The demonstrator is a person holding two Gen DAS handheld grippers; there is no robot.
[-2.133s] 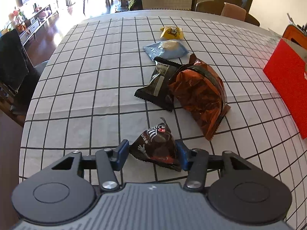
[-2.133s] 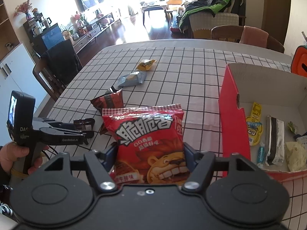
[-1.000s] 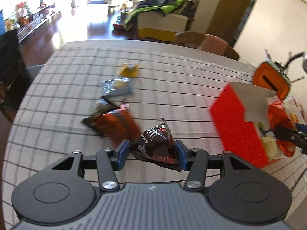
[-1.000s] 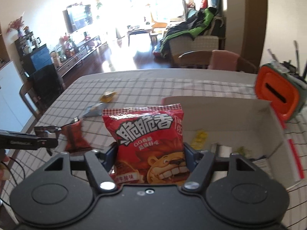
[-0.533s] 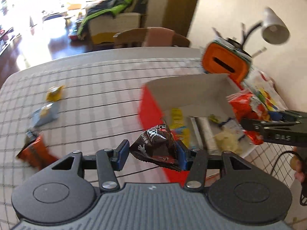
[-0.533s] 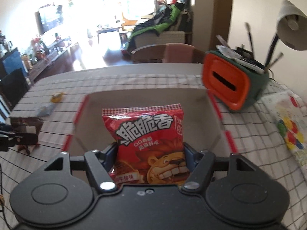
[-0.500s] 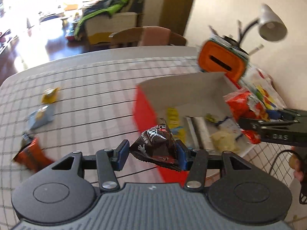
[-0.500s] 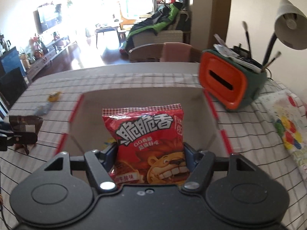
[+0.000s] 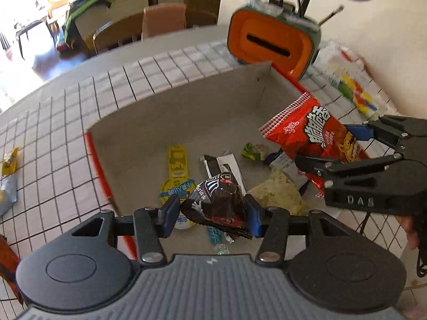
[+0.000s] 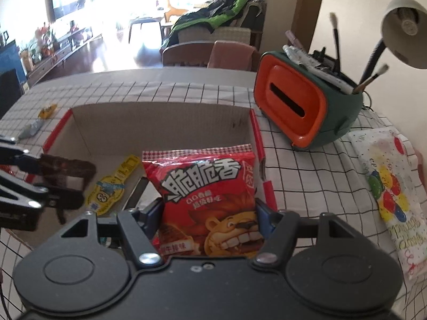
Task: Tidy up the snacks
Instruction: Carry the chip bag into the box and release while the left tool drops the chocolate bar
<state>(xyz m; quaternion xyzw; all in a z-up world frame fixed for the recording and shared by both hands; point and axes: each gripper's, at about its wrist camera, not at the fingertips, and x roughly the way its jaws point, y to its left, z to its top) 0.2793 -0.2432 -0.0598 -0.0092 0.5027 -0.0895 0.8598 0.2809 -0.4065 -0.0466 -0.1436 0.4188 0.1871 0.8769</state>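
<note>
Left gripper (image 9: 212, 210): its jaws are clamping a dark brown snack packet (image 9: 217, 202), holding it above the near end of the red box (image 9: 100, 169).
Right gripper (image 10: 209, 218): its jaws are gripping a red chip bag (image 10: 206, 200) upright, the bag filling the gap between them.
Change in the left view: half a second ago the box was sitting ahead of the jaws and to the right; now the box floor is lying directly under and beyond the packet.
Change in the right view: the box wall is looking closer, and the red bag is hanging over the box's right half.
Box contents: a yellow cartoon packet (image 9: 176, 178), a black-and-white bar (image 9: 226, 166) and a pale wrapped piece (image 9: 277, 193) are lying just beyond the left jaws.
Table (image 9: 53, 138): a blue-grey packet (image 9: 6, 192) and a small yellow packet (image 9: 9, 161) are lying far left of the jaws, outside the box.
Beyond the box: an orange and green holder (image 10: 301, 106) is standing right of the right jaws.
</note>
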